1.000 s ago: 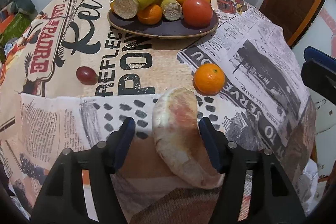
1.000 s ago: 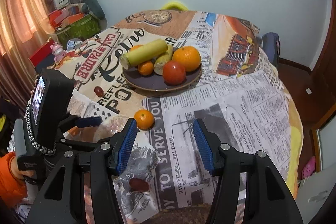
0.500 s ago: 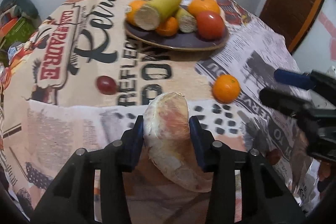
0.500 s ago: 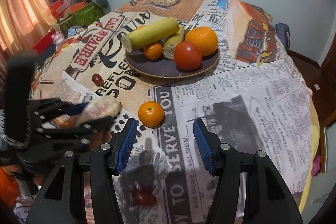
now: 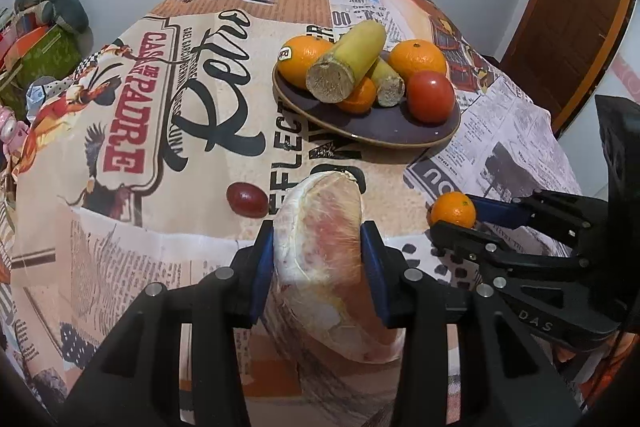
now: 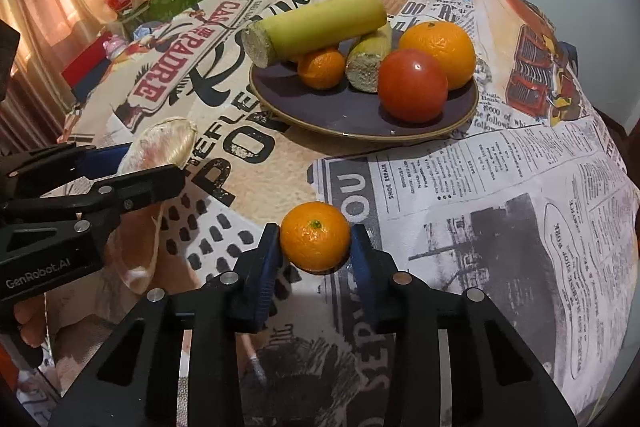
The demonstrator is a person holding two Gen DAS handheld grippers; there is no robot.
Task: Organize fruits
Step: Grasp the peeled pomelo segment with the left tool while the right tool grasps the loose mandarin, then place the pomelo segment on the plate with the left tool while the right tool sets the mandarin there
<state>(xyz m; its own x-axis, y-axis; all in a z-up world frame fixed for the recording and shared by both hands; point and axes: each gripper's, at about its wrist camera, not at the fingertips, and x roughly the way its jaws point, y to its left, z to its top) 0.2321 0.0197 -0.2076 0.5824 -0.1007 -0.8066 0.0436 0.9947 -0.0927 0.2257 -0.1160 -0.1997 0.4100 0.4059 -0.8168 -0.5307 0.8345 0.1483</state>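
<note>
closing our right gripper [image 6: 315, 251] on the small orange [image 6: 315, 237], on the cloth just short of the plate [image 6: 340, 117]; left gripper [image 5: 318, 251] clenched on the pomelo wedge [image 5: 324, 247], long axis twd plate.

since a second ago your left gripper [image 5: 318, 259] has clamped the pomelo wedge [image 5: 320, 247] and raised it, while your right gripper [image 6: 314, 251] dropped to the loose mandarin [image 6: 315, 237], jaws closing around it.
</note>
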